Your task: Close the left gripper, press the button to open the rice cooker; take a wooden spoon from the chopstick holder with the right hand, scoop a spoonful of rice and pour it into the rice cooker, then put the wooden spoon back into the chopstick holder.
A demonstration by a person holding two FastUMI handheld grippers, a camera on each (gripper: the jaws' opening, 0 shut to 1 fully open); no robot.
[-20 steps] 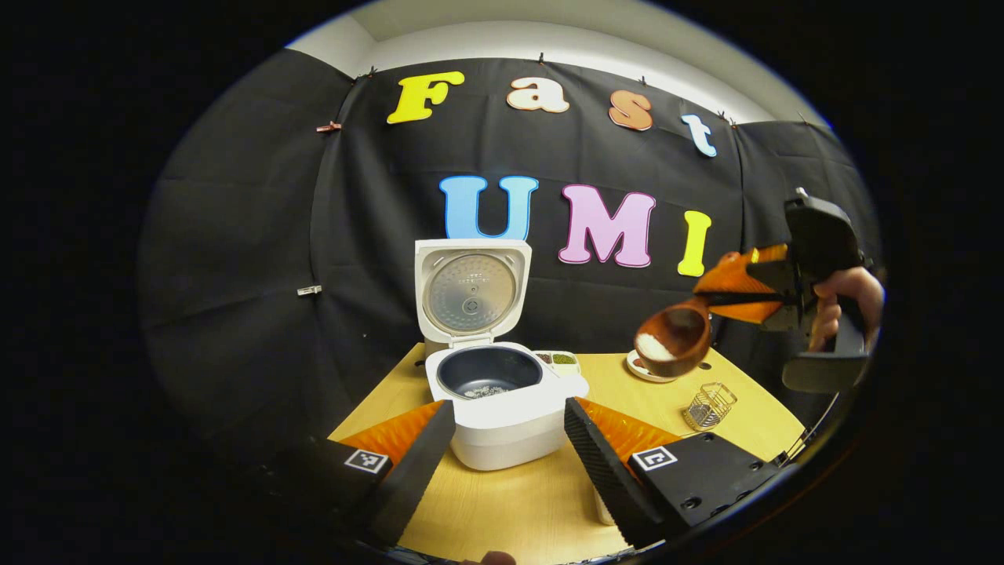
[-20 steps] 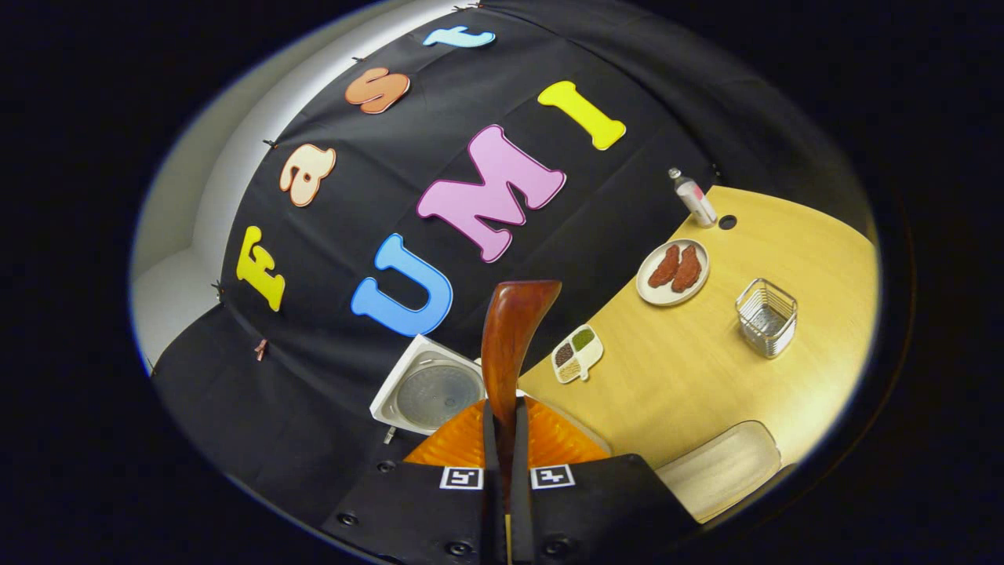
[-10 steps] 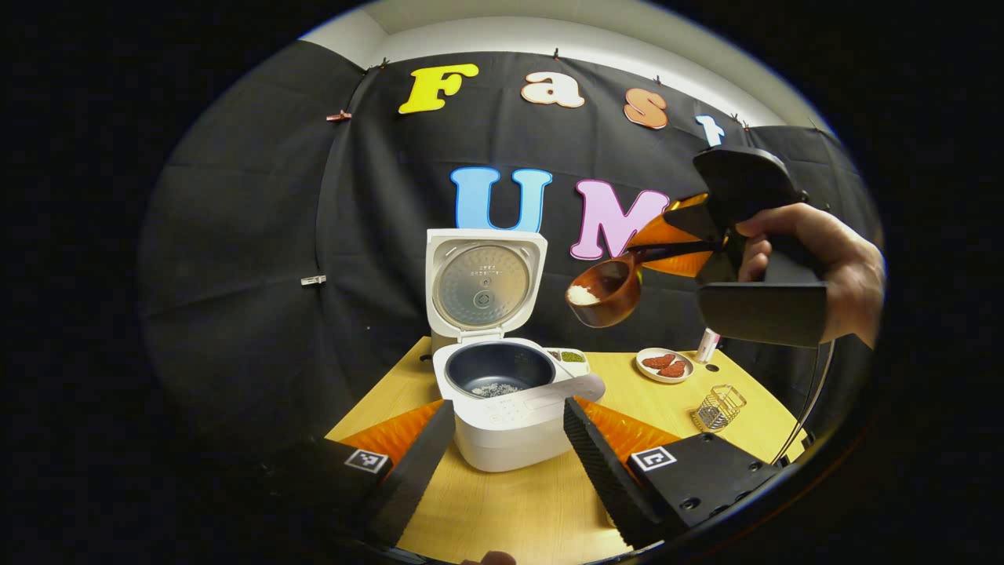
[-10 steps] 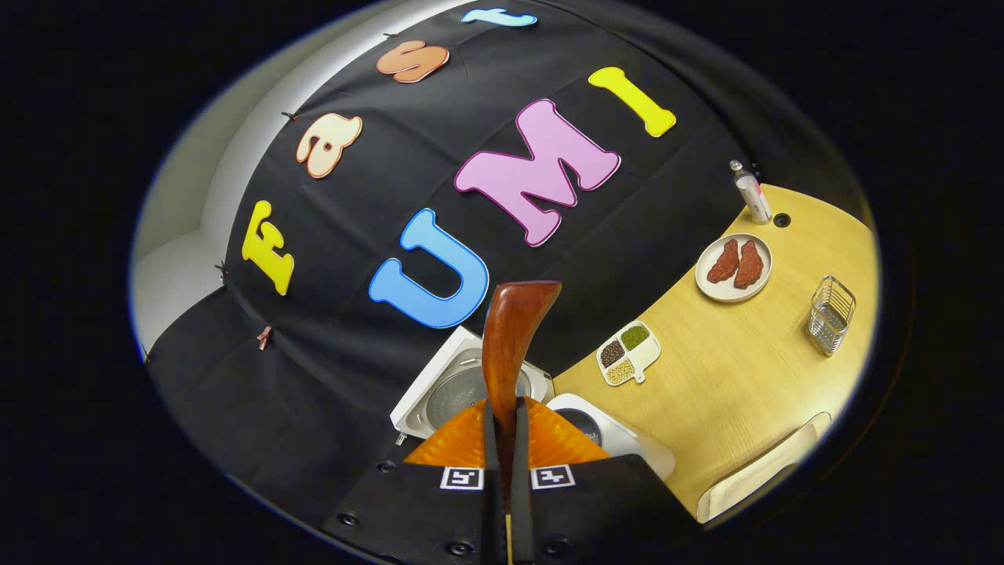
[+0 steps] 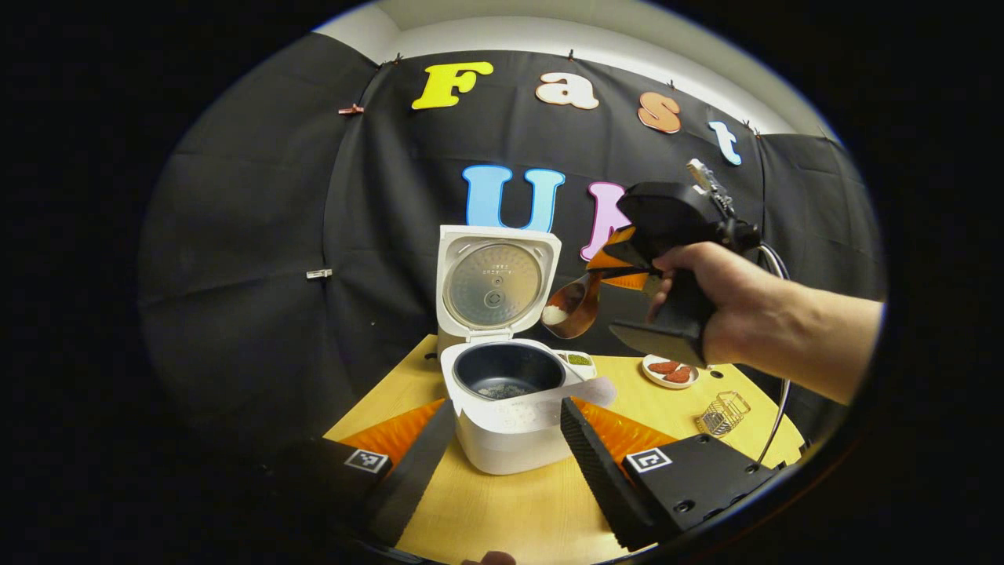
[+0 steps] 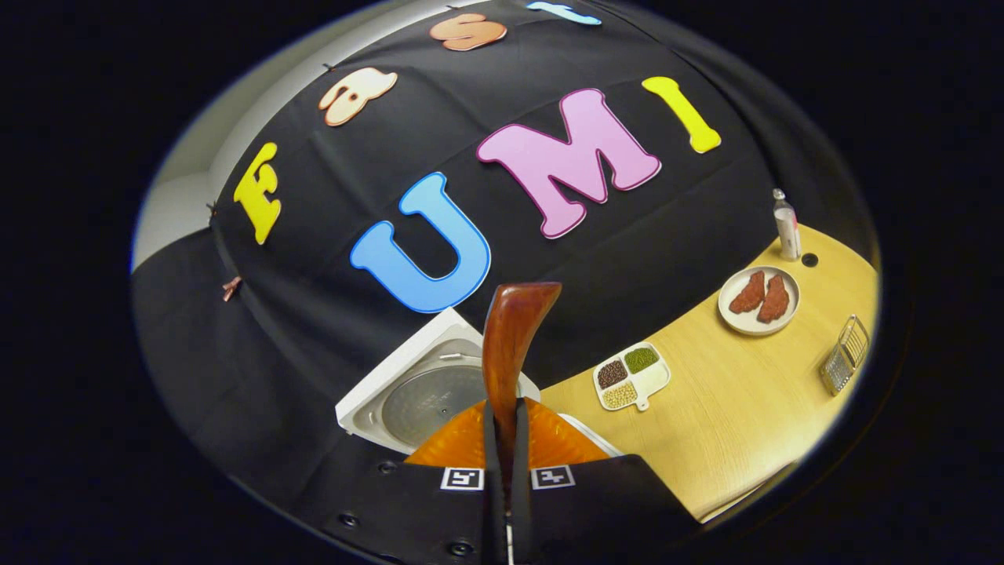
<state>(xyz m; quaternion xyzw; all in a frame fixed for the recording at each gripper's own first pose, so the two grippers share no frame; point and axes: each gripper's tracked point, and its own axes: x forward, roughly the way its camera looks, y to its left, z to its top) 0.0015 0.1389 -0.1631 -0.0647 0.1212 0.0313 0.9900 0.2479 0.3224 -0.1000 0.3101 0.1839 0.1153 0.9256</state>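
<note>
The wooden table [image 5: 541,510] ran from the booth's black cloth wall out to a curved front edge, with bare board between the rice cooker [image 5: 506,428] and the things at its far right. The cooker stood near the table's back left, its lid [image 5: 494,281] tipped upright against the cloth and its dark inner pot [image 5: 508,369] open to the air, a few pale grains on the pot's bottom.

In the left gripper view, a hand [image 5: 725,302] with a bare forearm reached in from the right and held the right gripper [image 5: 620,271] above and just right of the open pot. That gripper was clenched on the handle of the wooden spoon [image 5: 571,306], both fingers pressing it (seen plainly in the right gripper view, where the handle rose from between them). The spoon's bowl hung tilted beside the raised lid, over the pot's right rim, with white rice in its lower end.

The left gripper [image 5: 502,439] hung low in front of the cooker, fingers spread apart and grasping nothing, the cooker's front showing between them.

Well apart on the right side lay a divided dish [image 6: 631,375] of beans and grains, a round plate [image 6: 759,300] with two reddish pieces, a small bottle [image 6: 786,224] at the back edge and the wire chopstick holder [image 6: 843,355] near the front edge.

Small marks on the lid's inner plate were too small to read.
</note>
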